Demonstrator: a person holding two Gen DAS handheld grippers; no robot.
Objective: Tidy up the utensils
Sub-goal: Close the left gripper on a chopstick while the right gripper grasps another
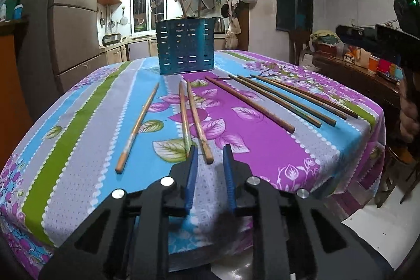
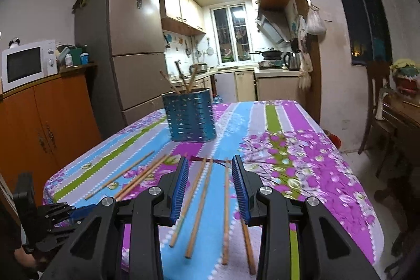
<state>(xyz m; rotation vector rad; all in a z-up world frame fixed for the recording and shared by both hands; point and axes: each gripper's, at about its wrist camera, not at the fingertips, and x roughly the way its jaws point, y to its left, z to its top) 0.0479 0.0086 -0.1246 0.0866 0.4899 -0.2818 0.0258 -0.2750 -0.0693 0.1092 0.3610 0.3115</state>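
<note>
— So, what could go wrong from here?

— Start with the table [image 1: 328, 148]: its flowered cloth is slick-looking, and seven chopsticks lie loose on it. A sideways nudge could roll one toward the near edge. The blue slotted holder [image 1: 185, 46] stands well back, with a few chopsticks [image 2: 181, 79] already leaning in it; a long stick brought in at a slant might catch the rim or tip it, I'd guess.

— And the sticks themselves?

— Three pale chopsticks [image 1: 194, 120] on the left, four darker chopsticks [image 1: 278, 99] fanned on the right. They lie close together, so closing on one may pinch or drag its neighbour.

— The claws?

— Left gripper [image 1: 209, 158] is partly spread, empty, poised low over the near ends of two pale sticks; whether a pad touches one I can't tell. Right gripper [image 2: 210, 185] is spread wider, also empty, hanging above the darker group, gripping nothing.
</note>
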